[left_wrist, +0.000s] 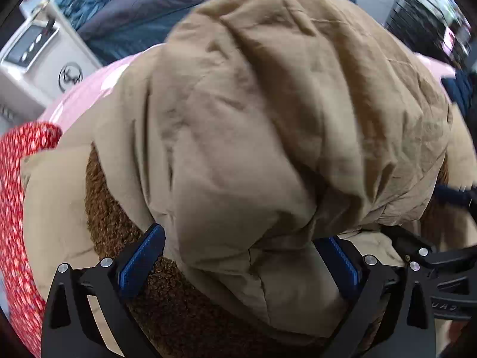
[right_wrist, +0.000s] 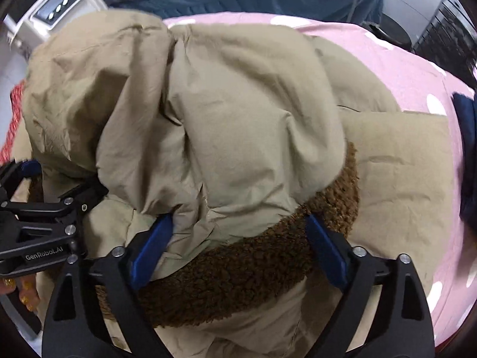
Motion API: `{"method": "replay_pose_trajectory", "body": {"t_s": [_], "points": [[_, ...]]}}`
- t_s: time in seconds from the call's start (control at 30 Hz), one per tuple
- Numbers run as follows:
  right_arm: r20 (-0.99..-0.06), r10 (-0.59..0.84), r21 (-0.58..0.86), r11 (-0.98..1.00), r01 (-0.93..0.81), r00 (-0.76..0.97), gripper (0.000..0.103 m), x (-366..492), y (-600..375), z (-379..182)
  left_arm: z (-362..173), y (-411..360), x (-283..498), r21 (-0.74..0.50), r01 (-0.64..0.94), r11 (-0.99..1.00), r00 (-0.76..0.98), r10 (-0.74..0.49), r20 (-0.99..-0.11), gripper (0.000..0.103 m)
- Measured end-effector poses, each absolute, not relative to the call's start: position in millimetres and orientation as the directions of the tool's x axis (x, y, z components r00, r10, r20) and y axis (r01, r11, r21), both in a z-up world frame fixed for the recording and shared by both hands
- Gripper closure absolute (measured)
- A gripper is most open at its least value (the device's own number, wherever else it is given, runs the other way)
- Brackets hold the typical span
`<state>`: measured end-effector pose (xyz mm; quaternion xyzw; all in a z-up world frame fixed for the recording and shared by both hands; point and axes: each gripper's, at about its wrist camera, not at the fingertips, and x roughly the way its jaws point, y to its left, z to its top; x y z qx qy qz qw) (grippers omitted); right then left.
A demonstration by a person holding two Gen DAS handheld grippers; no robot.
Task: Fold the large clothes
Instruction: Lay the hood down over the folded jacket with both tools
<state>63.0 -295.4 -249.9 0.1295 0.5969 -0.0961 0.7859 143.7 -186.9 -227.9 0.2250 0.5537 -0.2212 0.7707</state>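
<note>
Both pairs of jaws stand wide, blue pads astride puffy cloth without pinching it: the left gripper (left_wrist: 241, 264) and right gripper (right_wrist: 238, 250) straddle a tan padded jacket (right_wrist: 223, 104), crinkled and bunched, its curly brown fleece lining (right_wrist: 238, 274) showing at lower centre. The jacket fills mid-frame on a pink spotted bedsheet (right_wrist: 402, 68); a red floral cloth (left_wrist: 18, 194) lies at left.
</note>
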Motion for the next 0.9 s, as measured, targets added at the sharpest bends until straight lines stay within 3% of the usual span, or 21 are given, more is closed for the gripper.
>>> {"method": "replay_pose_trajectory", "body": {"t_s": [0.3, 0.9], "points": [[-0.964, 0.012, 0.076, 0.969, 0.235, 0.265, 0.006, 75, -296, -269, -242, -188, 140, 0.107, 0.656, 0.747, 0.323, -0.150, -0.934, 0.005], [-0.941, -0.006, 0.093, 0.957, 0.276, 0.338, 0.005, 57, -288, -263, -240, -165, 141, 0.098, 0.643, 0.760, 0.336, -0.165, -0.927, 0.005]]}}
